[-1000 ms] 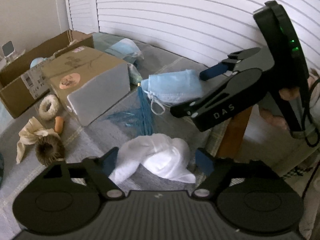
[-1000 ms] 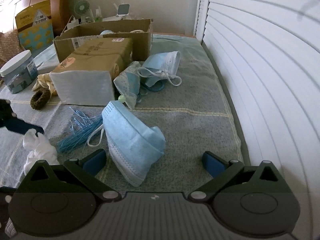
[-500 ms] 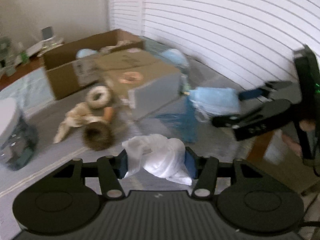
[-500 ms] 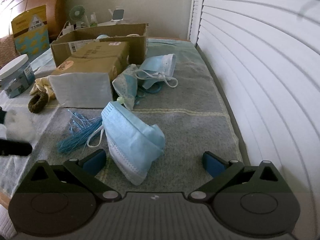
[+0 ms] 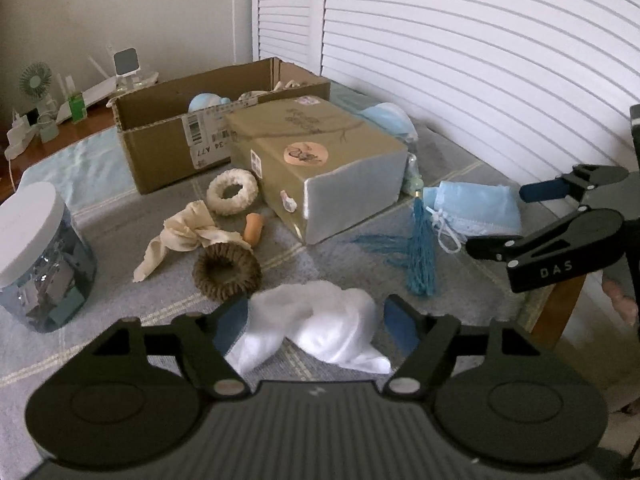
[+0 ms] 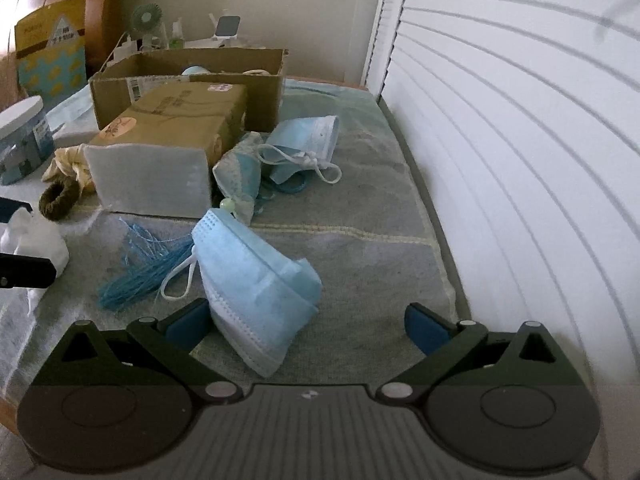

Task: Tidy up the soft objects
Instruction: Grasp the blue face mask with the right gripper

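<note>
Around the kraft gift box [image 5: 320,160], mid-surface, lies everything else on a grey-green towel-like cloth [image 6: 360,208] with pale stripes covering the tabletop [image 5: 558,312], whose wooden edge shows at the cloth's near corner. White louvered shutters [image 5: 480,60] run along the far side of the box; a plain cream wall [image 5: 120,8] meets them behind the open cardboard carton [image 5: 168,148], which sits just behind the box. Small fan [image 5: 35,80] and bottles stand on a wooden ledge past the carton. Lidded jar [image 5: 36,256] well left of the box. Cream ring [image 5: 233,192], beige rag [image 5: 180,236] and brown scrunchie [image 5: 227,270] in front-left of the box. Blue tassel [image 5: 420,256] and blue face mask [image 5: 476,208] to its front-right.

Left hand-held gripper [image 5: 314,320]: jaws have just been opening, wide now, white cloth [image 5: 320,320] lying loose between them on the towel, near side of the box. Right hand-held gripper [image 6: 306,322]: jaws wide, the mask between them, pads not pressing.
</note>
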Demonstrator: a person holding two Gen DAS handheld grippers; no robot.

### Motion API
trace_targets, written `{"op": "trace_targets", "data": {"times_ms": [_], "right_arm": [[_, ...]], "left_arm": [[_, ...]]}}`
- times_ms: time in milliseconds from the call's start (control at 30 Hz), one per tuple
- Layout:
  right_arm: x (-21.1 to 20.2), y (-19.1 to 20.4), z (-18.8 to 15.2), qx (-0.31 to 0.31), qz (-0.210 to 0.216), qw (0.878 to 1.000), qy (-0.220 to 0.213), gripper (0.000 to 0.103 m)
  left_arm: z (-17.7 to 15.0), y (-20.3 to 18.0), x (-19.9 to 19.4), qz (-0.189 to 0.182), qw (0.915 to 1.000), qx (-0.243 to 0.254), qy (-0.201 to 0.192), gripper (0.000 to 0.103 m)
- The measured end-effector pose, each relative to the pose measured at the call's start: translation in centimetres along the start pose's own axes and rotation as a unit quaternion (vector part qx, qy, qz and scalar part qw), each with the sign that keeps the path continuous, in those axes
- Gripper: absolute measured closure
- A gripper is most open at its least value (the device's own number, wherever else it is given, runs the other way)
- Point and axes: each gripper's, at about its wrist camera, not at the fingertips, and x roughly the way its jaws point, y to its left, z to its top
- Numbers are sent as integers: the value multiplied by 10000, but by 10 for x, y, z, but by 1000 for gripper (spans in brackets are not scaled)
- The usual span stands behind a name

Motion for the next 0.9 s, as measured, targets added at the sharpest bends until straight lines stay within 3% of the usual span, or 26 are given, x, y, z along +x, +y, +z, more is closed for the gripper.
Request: {"op": "trace_targets", "data": {"times_ms": [167, 533, 900], "right_arm": [[-1, 9, 4, -244, -3, 9997, -49, 3], [-6, 24, 12, -600, 112, 9980, -180, 39], [-17, 6, 15, -106, 353, 9993, 75, 51]], "left_arm": [[-3, -1, 2, 27, 10000, -8, 54, 27], [-7, -2, 5, 52, 9999, -76, 96, 27], [-5, -4, 5, 152, 9998, -77, 58, 33]]}}
